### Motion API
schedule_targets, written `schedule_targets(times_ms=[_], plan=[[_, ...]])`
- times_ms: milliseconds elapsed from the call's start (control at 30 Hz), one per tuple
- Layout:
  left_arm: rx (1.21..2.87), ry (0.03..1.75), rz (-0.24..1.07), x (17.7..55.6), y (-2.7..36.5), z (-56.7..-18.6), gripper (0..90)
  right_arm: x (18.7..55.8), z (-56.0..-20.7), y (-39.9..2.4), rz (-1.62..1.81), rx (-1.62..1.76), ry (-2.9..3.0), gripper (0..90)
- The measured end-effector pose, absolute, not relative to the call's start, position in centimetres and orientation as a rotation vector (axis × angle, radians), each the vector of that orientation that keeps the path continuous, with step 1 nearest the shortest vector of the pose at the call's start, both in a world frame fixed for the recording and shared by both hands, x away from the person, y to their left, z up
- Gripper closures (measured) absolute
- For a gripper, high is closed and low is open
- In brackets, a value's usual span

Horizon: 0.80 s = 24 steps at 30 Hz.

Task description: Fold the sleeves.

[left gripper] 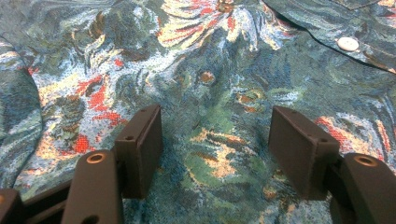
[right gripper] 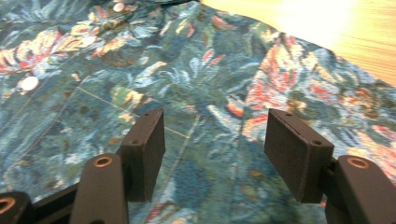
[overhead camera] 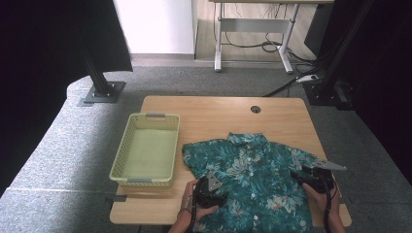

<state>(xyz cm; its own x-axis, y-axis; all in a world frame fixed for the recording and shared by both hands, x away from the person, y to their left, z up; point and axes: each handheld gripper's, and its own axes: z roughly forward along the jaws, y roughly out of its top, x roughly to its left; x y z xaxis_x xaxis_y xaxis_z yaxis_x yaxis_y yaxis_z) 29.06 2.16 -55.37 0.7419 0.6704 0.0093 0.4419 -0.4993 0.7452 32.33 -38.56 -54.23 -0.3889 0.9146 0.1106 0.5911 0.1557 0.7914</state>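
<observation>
A teal floral short-sleeved shirt (overhead camera: 252,177) lies spread flat, front up, on the wooden table (overhead camera: 218,114), collar towards the far side. My left gripper (overhead camera: 208,187) rests over the shirt's left front panel; its jaws stand open just above the cloth (left gripper: 215,93) with nothing pinched. My right gripper (overhead camera: 311,179) is over the shirt's right side near the sleeve; there too the jaws are open above the fabric (right gripper: 196,79), holding nothing. White buttons (left gripper: 348,44) run along the placket.
A pale yellow-green plastic basket (overhead camera: 127,145) stands empty on the table's left side, close to the shirt's left sleeve. A cable hole (overhead camera: 255,109) is at the far edge. Bare wood (right gripper: 355,32) shows past the shirt's right sleeve.
</observation>
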Motion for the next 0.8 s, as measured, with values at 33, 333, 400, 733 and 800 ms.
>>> schedule_targets(times_ms=[33, 333, 400, 733, 800], plan=[[2.178, 0.833, 0.385, 29.1, 2.2, -55.4, 35.4, 32.4, -54.2, -38.7, 1.106, 1.436, 2.04, 37.3], [2.176, 0.835, 0.387, 29.1, 2.2, -55.4, 36.0, 33.1, -54.5, -40.6, 1.102, 1.5, 2.007, 36.8], [2.177, 0.835, 0.387, 29.1, 2.2, -55.4, 36.0, 33.2, -54.5, -41.0, 1.087, 1.506, 2.007, 36.7], [2.177, 0.835, 0.388, 29.1, 2.2, -55.4, 36.0, 33.6, -54.3, -43.5, 1.066, 1.593, 1.951, 36.5], [2.177, 0.835, 0.388, 29.1, 2.2, -55.4, 36.0, 33.7, -54.4, -43.9, 1.055, 1.611, 1.947, 36.5]])
